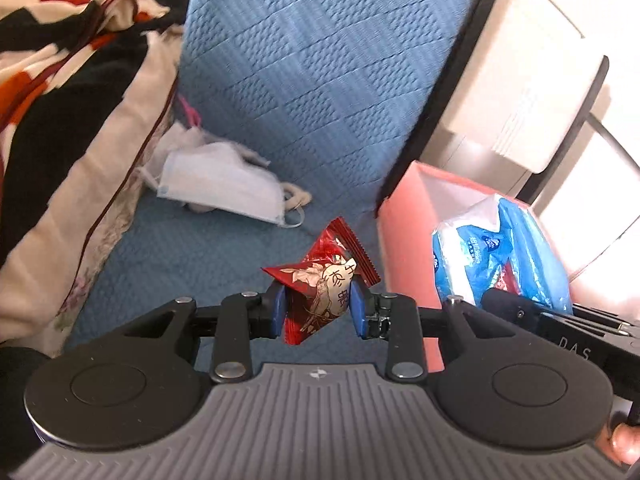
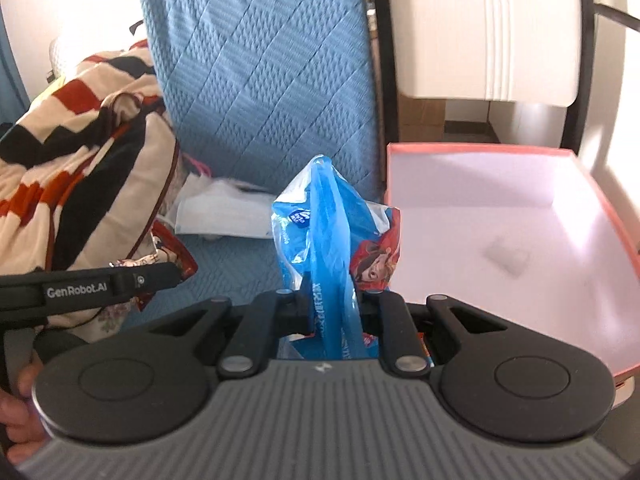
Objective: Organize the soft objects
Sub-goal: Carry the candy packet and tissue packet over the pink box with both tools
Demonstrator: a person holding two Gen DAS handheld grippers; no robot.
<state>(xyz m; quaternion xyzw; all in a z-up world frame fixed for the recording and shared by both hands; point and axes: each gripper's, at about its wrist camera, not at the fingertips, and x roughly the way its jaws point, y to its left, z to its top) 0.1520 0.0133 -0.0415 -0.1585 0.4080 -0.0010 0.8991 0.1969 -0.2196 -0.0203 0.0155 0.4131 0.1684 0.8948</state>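
My left gripper (image 1: pixel 318 310) is shut on a small red snack packet (image 1: pixel 326 284) and holds it above the blue sofa seat (image 1: pixel 192 256), just left of the pink box (image 1: pixel 404 208). My right gripper (image 2: pixel 334 312) is shut on a blue plastic pack (image 2: pixel 320 232) with a red cartoon print, held upright beside the pink box (image 2: pixel 472 146). The same blue pack shows over the box in the left wrist view (image 1: pixel 500 248). A white face mask (image 1: pixel 224 180) lies on the seat against the backrest; it also shows in the right wrist view (image 2: pixel 224 212).
A striped red, black and cream blanket (image 1: pixel 60 80) is heaped on the left of the sofa (image 2: pixel 80 152). The quilted blue backrest (image 1: pixel 320 60) rises behind. A white cabinet (image 2: pixel 480 28) stands right of the sofa. The left gripper's arm (image 2: pixel 80 284) crosses the right wrist view.
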